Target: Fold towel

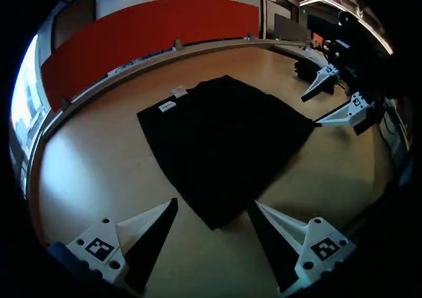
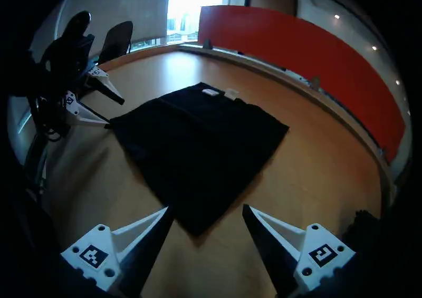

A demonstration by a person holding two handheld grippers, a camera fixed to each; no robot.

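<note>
White-and-black fingers of our left gripper [image 1: 212, 202] stand wide apart, one corner of the black towel [image 1: 227, 140] lying loose between them. Our right gripper [image 2: 207, 208] gapes wide too, at the neighbouring corner. We see the towel spread flat on the wooden table [image 1: 95, 155], white tag [image 1: 167, 106] on its far side.

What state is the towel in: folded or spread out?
Spread out. The black towel lies flat on the table, four corners showing, no edge turned over. Single layer or not: cannot tell.
</note>
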